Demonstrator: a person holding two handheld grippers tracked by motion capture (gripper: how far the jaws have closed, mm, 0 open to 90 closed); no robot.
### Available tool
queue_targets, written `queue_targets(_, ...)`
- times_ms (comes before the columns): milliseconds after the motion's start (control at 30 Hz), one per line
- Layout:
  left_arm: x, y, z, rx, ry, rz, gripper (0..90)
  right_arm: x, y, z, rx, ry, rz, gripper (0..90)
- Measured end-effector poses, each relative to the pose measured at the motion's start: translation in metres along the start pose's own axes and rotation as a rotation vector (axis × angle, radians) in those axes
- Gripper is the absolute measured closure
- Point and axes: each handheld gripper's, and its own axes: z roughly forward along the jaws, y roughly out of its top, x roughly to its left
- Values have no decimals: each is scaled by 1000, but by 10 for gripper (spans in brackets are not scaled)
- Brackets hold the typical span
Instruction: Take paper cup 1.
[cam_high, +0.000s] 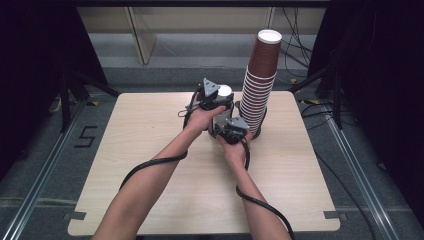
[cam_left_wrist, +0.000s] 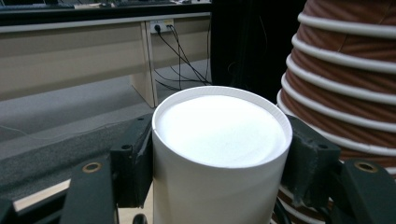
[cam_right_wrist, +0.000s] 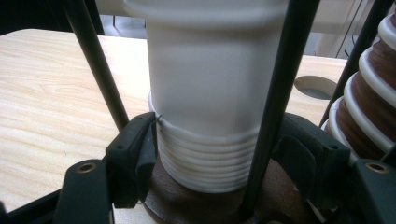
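A short stack of upside-down white paper cups (cam_right_wrist: 205, 158) stands on the table beside a tall stack of brown cups (cam_high: 257, 95). My left gripper (cam_high: 223, 98) is shut on the topmost white cup (cam_left_wrist: 219, 140), with both pads against its wall just under its upturned base. My right gripper (cam_right_wrist: 210, 154) sits lower, with its jaws closed on the bundled rims of the white stack. The left pad (cam_right_wrist: 144, 149) touches the rims. A dark bar partly hides the right pad. In the high view both hands meet at the table's far middle, and the right gripper (cam_high: 224, 125) is nearer me.
The brown cup stack (cam_left_wrist: 345, 79) rises close on the right of the white cups (cam_right_wrist: 369, 107), almost touching the grippers. The wooden table (cam_high: 150, 150) spreads wide to the left and front. Cables trail from both grippers along my forearms. Dark stands flank the table.
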Motion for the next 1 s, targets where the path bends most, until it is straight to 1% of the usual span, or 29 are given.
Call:
queue_targets(33, 1, 4, -2, -9, 4, 1, 339, 0, 0, 0, 3, -1, -5, 315)
queue_targets(67, 1, 4, -2, -9, 4, 1, 339, 1, 0, -1, 4, -7, 7, 316)
queue_targets(100, 1, 7, -4, -16, 2, 3, 340, 1, 0, -1, 3, -9, 7, 316)
queue_targets(167, 1, 10, -6, -13, -2, 7, 340, 1, 1, -2, 7, -13, 12, 316)
queue_targets(200, 0, 12, -7, -23, -2, 10, 340, 1, 1, -3, 6, -7, 4, 308)
queue_targets(233, 0, 12, -7, -23, -2, 10, 340, 1, 1, -3, 6, -7, 4, 308)
queue_targets(333, -1, 17, -10, -34, -3, 13, 340, 3, 3, -5, 1, -14, 8, 295)
queue_targets(367, -2, 19, -12, -41, -4, 14, 340, 3, 3, -5, 1, -17, 1, 291)
queue_targets(433, -4, 25, -15, -53, -9, 16, 340, 3, 3, -7, -14, -25, 6, 280)
queue_targets(467, -4, 25, -15, -53, -9, 16, 340, 3, 3, -7, -14, -25, 6, 280)
queue_targets(500, -5, 27, -17, -55, -9, 24, 340, 2, 3, -8, -7, -12, 3, 277)
queue_targets(533, -5, 28, -18, -57, -8, 28, 340, 3, 4, -11, -1, 0, 18, 272)
queue_targets(567, -7, 32, -20, -61, -7, 32, 340, 3, 4, -11, -7, -12, 15, 268)
queue_targets(600, -7, 32, -20, -61, -7, 32, 340, 3, 4, -13, -2, -7, 12, 266)
queue_targets(633, -8, 35, -23, -69, -9, 30, 340, 1, 5, -14, -3, -3, -9, 263)
queue_targets(667, -8, 35, -23, -69, -9, 30, 340, 1, 5, -14, -3, -3, -9, 263)
queue_targets(700, -8, 38, -27, -72, -7, 38, 339, 2, 6, -18, 2, 5, 2, 258)
queue_targets(767, -8, 39, -29, -73, -7, 36, 339, 2, 7, -20, 6, 8, -4, 255)
queue_targets(800, -8, 42, -33, -74, -4, 42, 339, 3, 8, -24, -11, 1, -10, 249)
queue_targets(833, -8, 43, -34, -75, -3, 41, 339, 2, 9, -25, -17, -1, -25, 247)
queue_targets(867, -8, 43, -34, -75, -3, 41, 339, 2, 9, -25, -17, -1, -25, 247)
queue_targets(900, -7, 45, -40, -74, -4, 42, 339, 1, 10, -28, -30, -6, -46, 241)
queue_targets(933, -7, 45, -40, -74, -4, 42, 339, 1, 10, -28, -30, -6, -46, 241)
queue_targets(967, -7, 46, -44, -72, -3, 48, 339, 0, 11, -32, -5, 8, -57, 235)
queue_targets(1000, -7, 47, -49, -72, -7, 43, 339, -2, 12, -37, -8, 15, -80, 235)
